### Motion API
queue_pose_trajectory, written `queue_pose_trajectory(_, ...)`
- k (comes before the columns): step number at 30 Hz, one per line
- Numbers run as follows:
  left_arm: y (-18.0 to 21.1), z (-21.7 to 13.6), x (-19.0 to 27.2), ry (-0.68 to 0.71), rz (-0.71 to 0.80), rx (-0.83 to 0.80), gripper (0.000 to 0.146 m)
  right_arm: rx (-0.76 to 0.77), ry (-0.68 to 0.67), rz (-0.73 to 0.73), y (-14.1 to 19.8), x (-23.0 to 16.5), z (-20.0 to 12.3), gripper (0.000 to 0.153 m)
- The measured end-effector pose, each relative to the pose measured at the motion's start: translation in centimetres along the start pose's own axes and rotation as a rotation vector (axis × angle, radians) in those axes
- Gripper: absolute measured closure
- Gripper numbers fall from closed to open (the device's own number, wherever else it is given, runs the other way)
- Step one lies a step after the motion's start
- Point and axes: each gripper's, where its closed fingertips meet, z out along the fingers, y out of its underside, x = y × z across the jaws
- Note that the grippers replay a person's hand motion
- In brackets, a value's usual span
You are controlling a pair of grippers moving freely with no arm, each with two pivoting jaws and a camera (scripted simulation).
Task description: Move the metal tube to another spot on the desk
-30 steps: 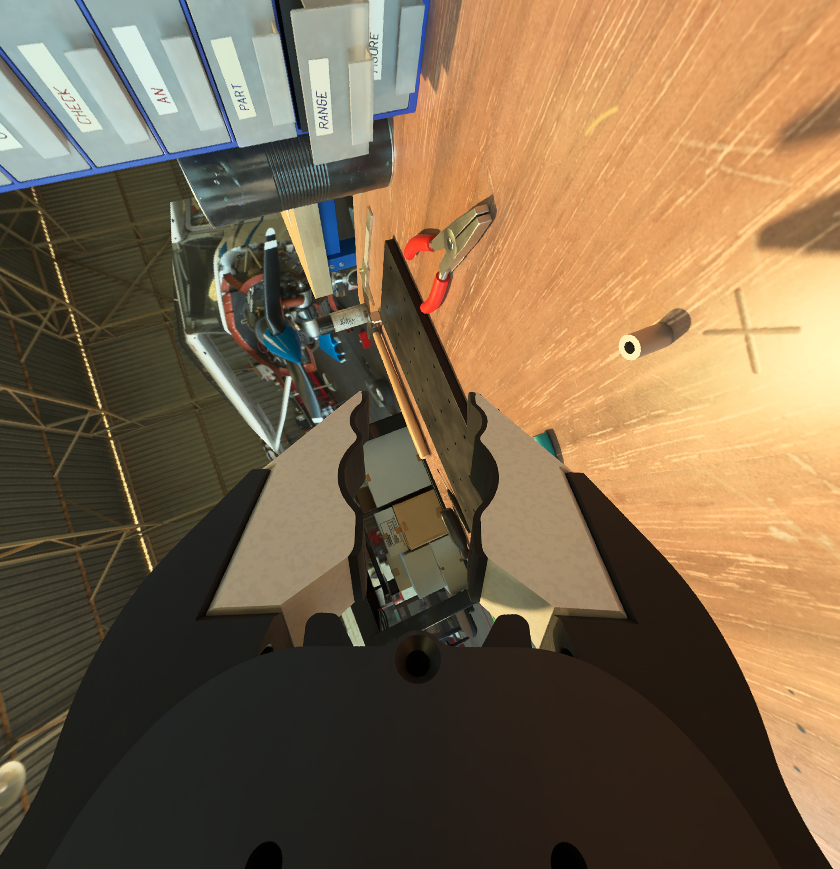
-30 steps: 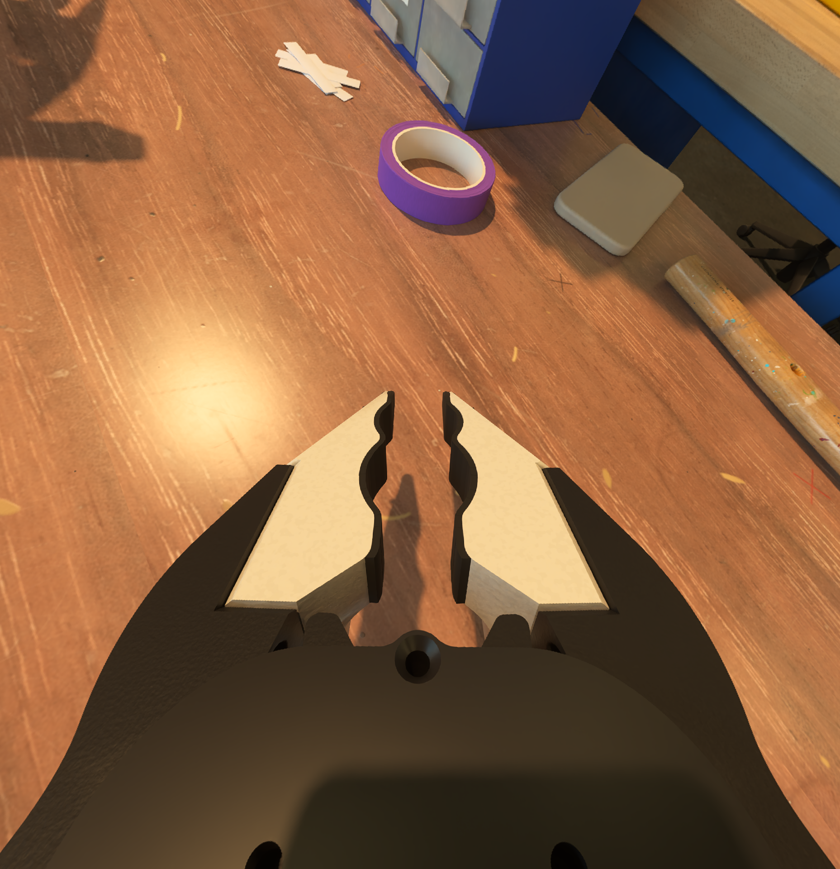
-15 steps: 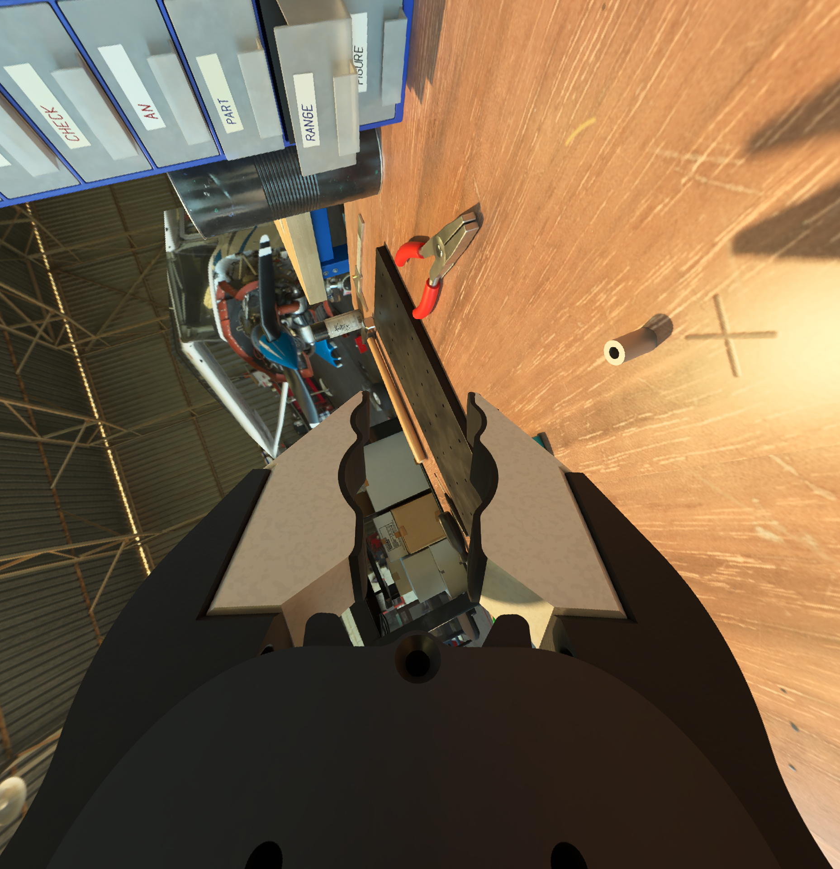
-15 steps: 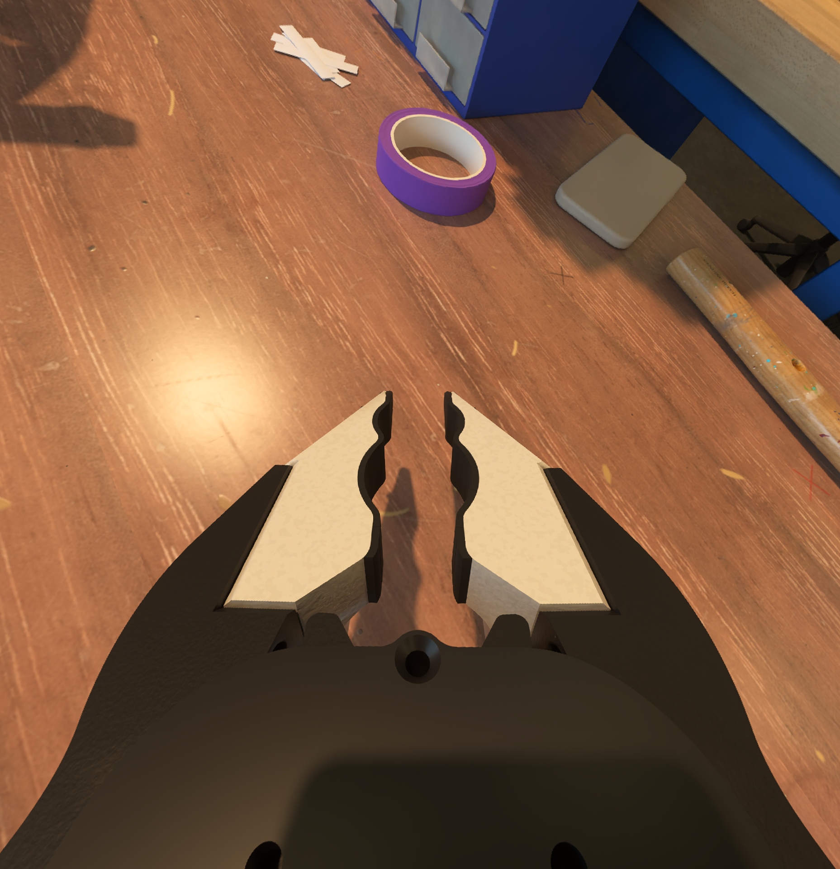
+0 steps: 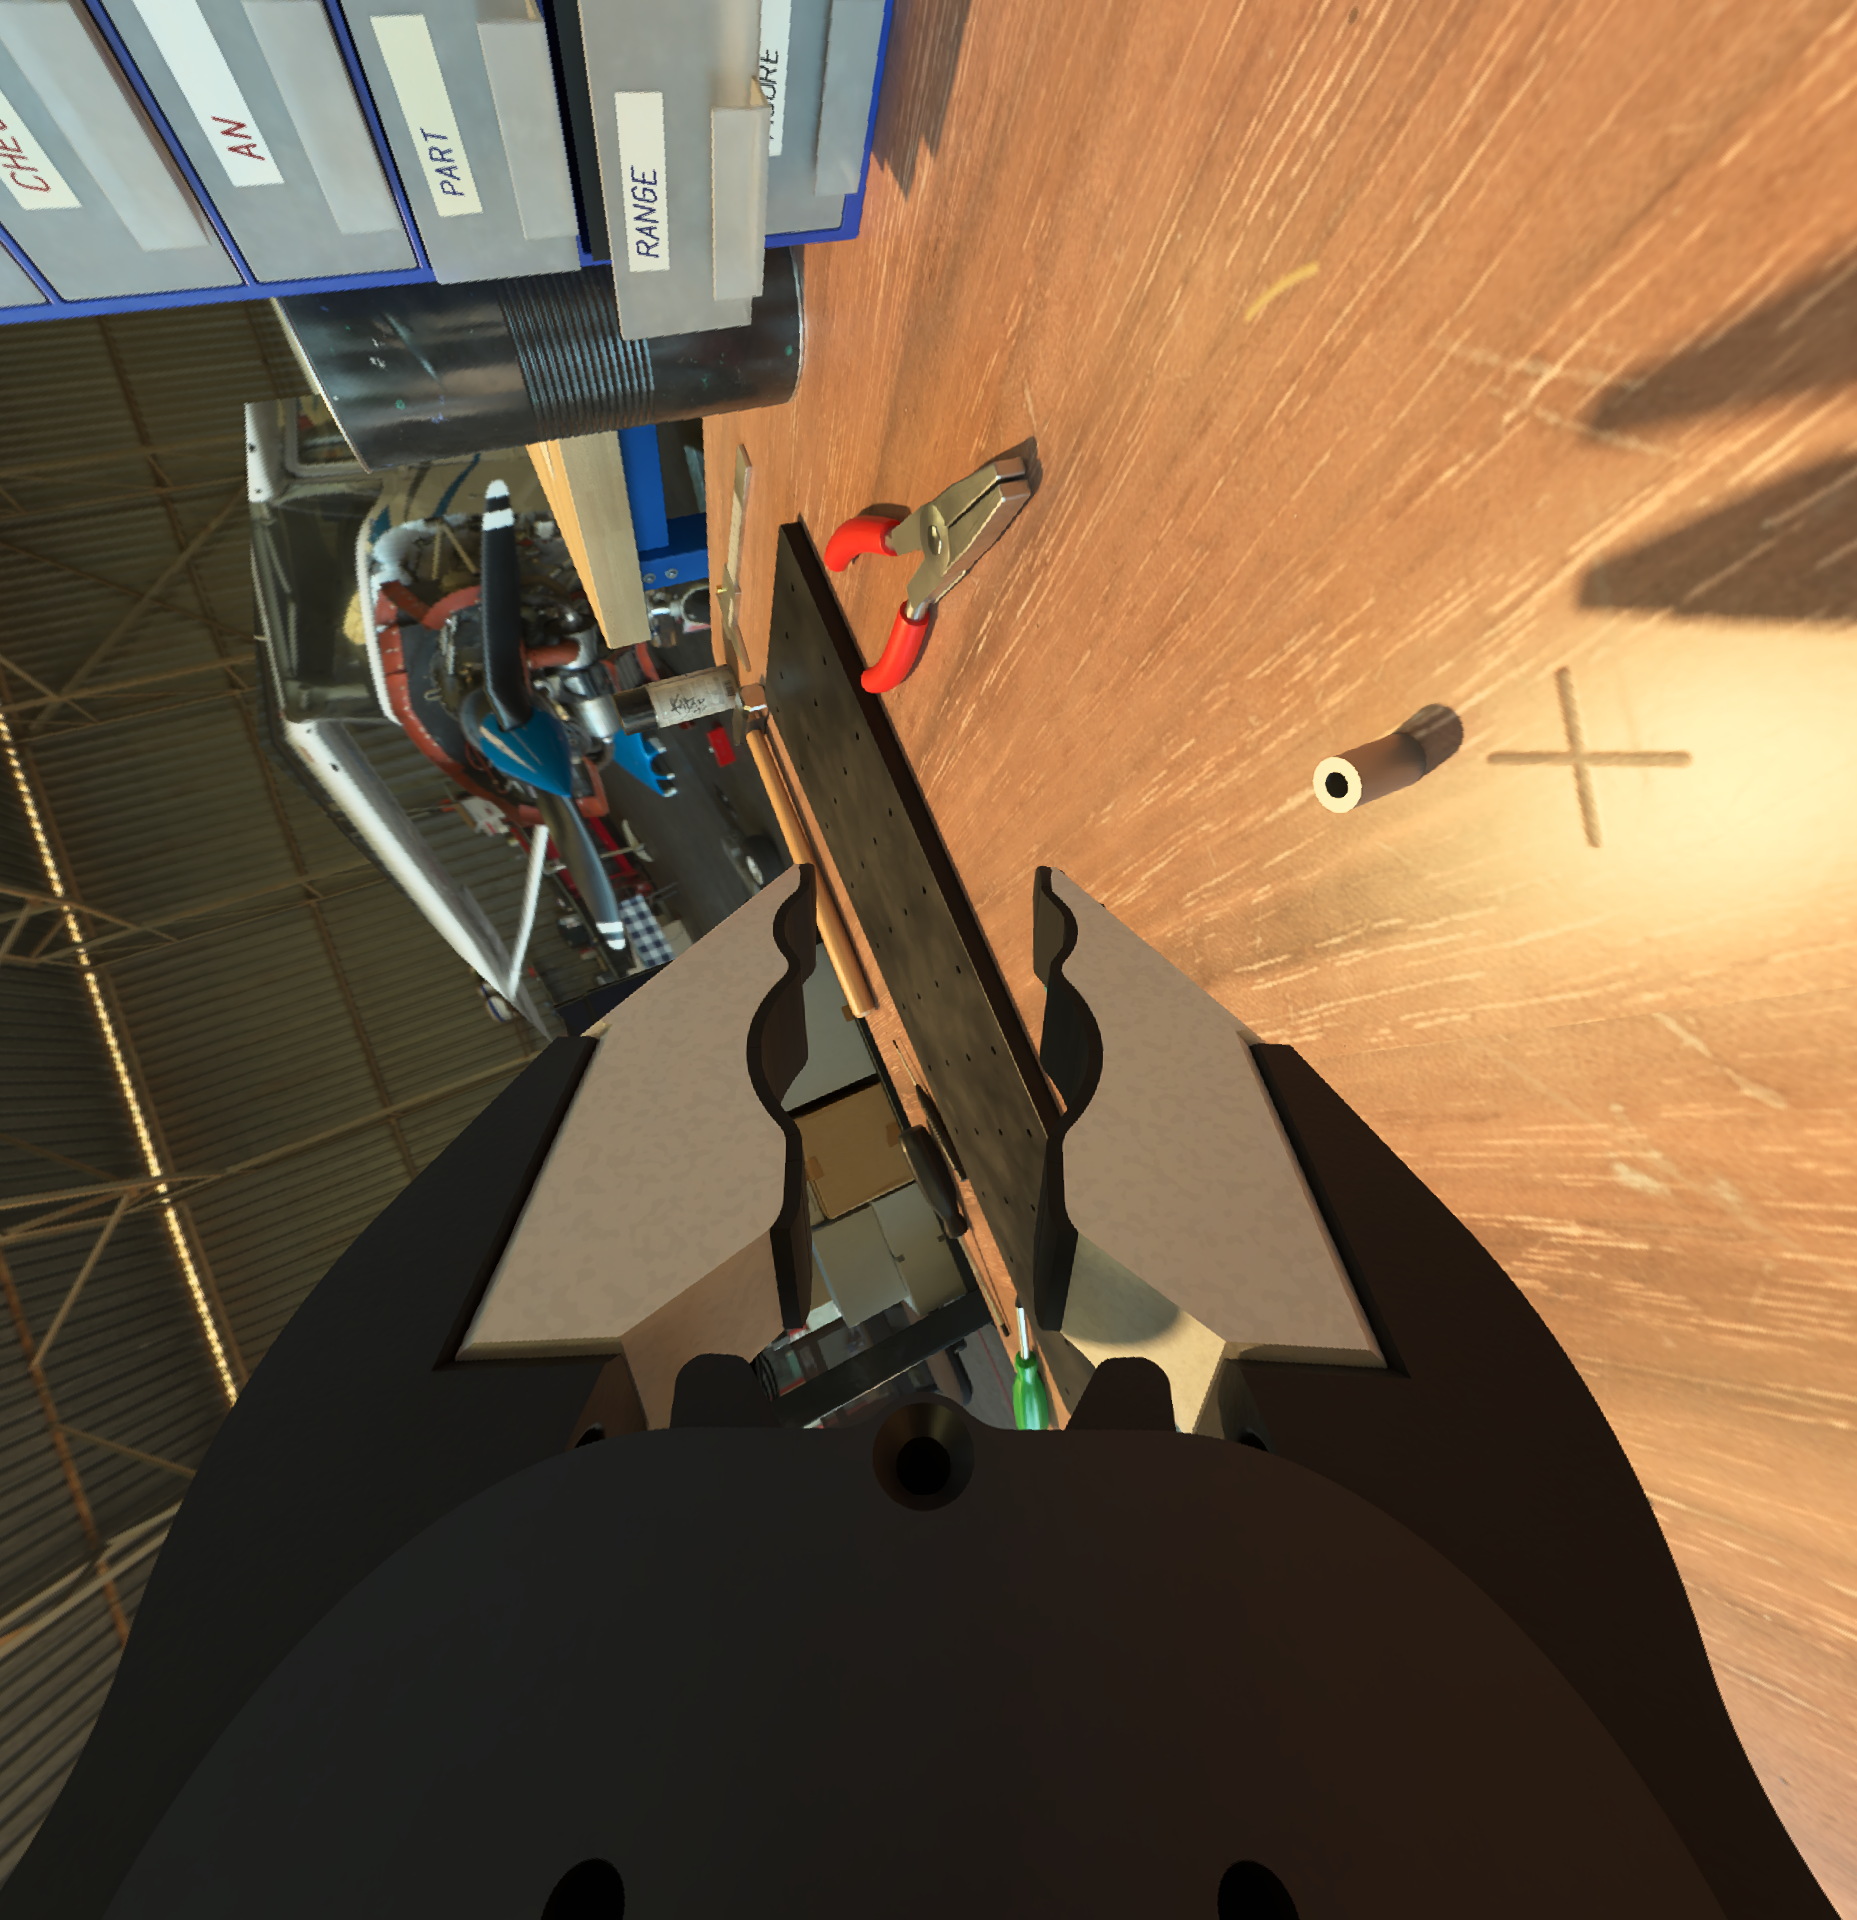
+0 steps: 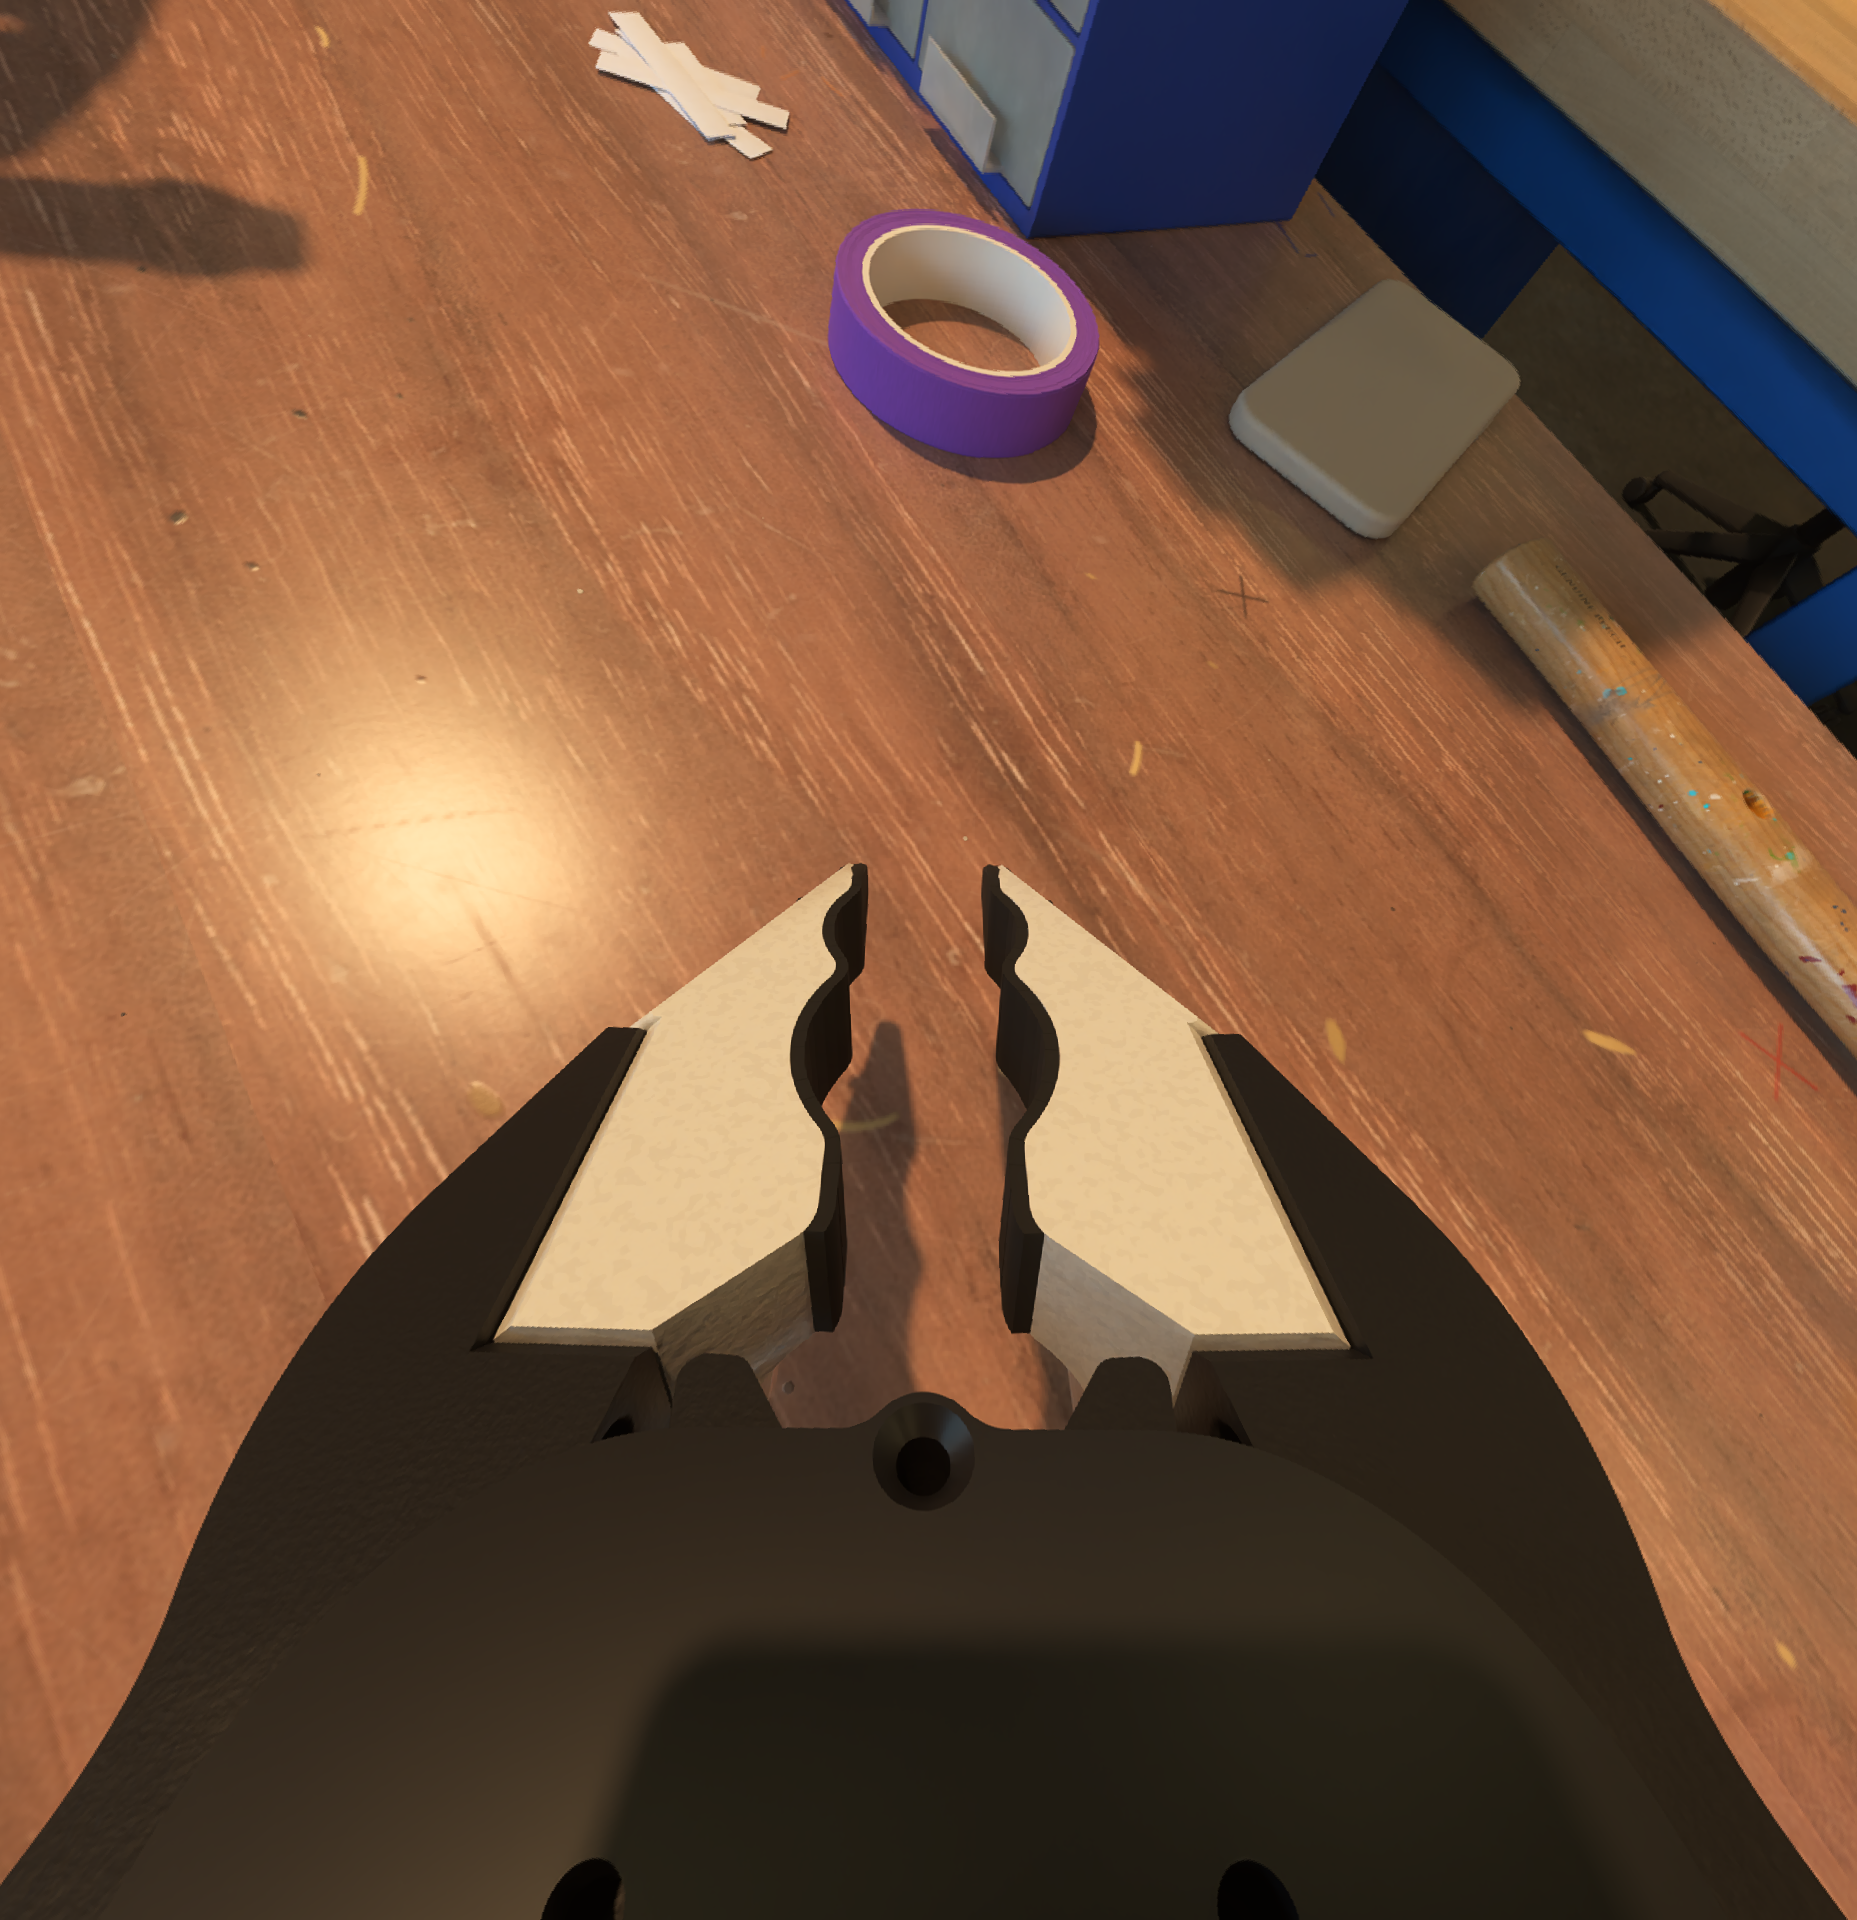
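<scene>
- The wooden desk (image 5: 1423, 312) fills the right of the left wrist view, which is rolled on its side so the desk edge runs up the middle. Over the last second that view has crept toward the far end of the desk: the blue drawer cabinet (image 5: 404, 135) and the dark threaded cylinder (image 5: 550, 364) beside it now loom larger, and the red-handled pliers (image 5: 924, 561) have slid slightly left.
- The black perforated plate (image 5: 893, 894) along the desk edge shows between the left gripper's fingers.
- The left gripper (image 5: 922, 894) hangs with its jaws spread and nothing between them; the tube is well off to its right, so I judge the approach has barely begun.
- The right gripper (image 6: 924, 883) hovers over bare desk, jaws parted and empty, having drifted a little closer to the purple tape roll (image 6: 963, 330) and grey pad (image 6: 1373, 403); a wooden handle (image 6: 1682, 790) lies to its right. The tube is not in this view.
- The metal tube (image 5: 1386, 767) lies untouched on its side, just beside a cross mark (image 5: 1578, 758). Its long axis runs from that cross toward the camera, the open bored end facing the left gripper.
</scene>
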Motion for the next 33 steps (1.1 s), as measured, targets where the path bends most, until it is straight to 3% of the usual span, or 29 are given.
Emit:
queue_pose_trajectory(8, 0.2, 0.5, 0.4, 0.047, -0.048, 0.000, 0.103, -0.006, 0.002, -0.005, 0.1, 0.0, 0.0, 0.131)
queue_pose_trajectory(14, 0.3, 1.0, 0.8, 0.063, -0.049, -0.008, 0.084, -0.010, 0.004, -0.010, 0.2, 0.1, 0.0, 0.131)
queue_pose_trajectory(33, 0.0, 1.9, 1.5, 0.121, -0.069, -0.009, 0.085, -0.016, 0.008, -0.022, 0.2, 0.1, 0.0, 0.131)
